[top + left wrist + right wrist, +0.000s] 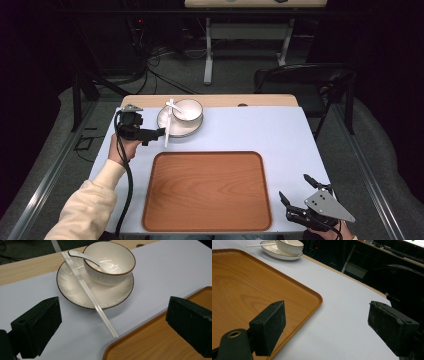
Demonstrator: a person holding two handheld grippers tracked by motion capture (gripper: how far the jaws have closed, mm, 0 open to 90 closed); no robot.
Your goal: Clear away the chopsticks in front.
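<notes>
Two thin white plastic chopsticks (88,292) lie side by side across the rim of a round cream ceramic plate (72,287) with a dark edge, tips overhanging onto the pale blue tablecloth (150,272) near the tray corner. Left gripper (156,134) hovers just beside them, jaws wide apart, holding nothing. Best to close low on the overhanging ends, squarely, since the sticks look slick and could roll apart. Glossy cream bowl (110,262) with a white spoon (82,256) sits on the plate. Smooth wood-grain rounded tray (207,190) is bare. Right gripper (298,194) idles open at the table's near right.
</notes>
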